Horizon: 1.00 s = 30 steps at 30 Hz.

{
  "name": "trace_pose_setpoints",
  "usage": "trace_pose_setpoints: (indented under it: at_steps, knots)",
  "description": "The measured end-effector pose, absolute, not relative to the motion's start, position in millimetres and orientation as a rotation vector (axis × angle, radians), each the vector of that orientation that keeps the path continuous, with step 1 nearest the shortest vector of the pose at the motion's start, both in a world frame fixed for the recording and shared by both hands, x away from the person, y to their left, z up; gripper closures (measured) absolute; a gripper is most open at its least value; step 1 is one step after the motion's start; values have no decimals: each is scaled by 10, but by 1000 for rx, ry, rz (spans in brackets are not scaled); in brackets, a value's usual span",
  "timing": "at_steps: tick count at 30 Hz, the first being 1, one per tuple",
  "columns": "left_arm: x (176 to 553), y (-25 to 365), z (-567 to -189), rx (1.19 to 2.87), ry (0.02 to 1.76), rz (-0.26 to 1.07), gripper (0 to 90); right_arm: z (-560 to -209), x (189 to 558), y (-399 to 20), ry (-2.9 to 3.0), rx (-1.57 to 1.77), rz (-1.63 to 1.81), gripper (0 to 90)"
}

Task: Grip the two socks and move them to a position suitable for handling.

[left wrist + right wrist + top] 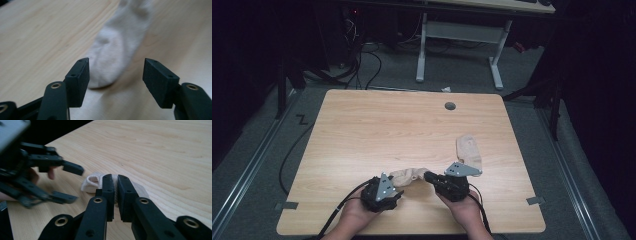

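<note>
A beige sock lies bunched on the wooden table near its front edge, between my two grippers. My right gripper is shut on one end of the sock; in the right gripper view its jaws pinch the fabric, and the sock's rolled end sticks out to their left. My left gripper stands open just short of the sock's other end. In the left gripper view the sock lies ahead of the spread jaws, with nothing pressed between them.
A second beige sock lies to the right, its near end hidden behind the right gripper's grey plate. A round cable hole sits near the table's far edge. A white-legged desk and cables stand on the floor beyond.
</note>
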State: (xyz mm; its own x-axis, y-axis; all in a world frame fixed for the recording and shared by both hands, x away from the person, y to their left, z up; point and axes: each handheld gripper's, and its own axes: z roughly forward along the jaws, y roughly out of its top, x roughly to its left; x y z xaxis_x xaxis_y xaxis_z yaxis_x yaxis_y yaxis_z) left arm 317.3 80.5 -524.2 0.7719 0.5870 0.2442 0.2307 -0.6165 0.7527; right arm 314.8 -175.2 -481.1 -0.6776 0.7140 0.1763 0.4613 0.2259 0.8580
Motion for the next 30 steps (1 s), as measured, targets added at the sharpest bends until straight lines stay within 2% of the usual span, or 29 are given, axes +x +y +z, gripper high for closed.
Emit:
trace_pose_setpoints:
  at_steps: [3, 8, 12, 20, 27, 30]
  knots:
    - [3248, 754, -5305, 2241, 649, 650, 426, -4771, 3103, -1751, 2229, 1096, 1445, 850]
    - [3289, 799, -5274, 2206, 684, 622, 734, -4740, 3077, -1797, 2210, 1102, 1446, 849]
    - [3255, 891, -5150, 2155, 665, 619, 868, -4752, 3070, -1847, 2203, 1133, 1447, 848]
    - [2956, 1102, -4763, 2128, 645, 515, 887, -4737, 2947, -1912, 2217, 1132, 1428, 846]
    - [3075, 1194, -4794, 2145, 740, 380, 885, -4789, 2971, -1800, 2272, 1125, 1410, 846]
    - [2998, 1196, -4743, 2146, 702, 426, 886, -4781, 2956, -1768, 2279, 1110, 1399, 845]
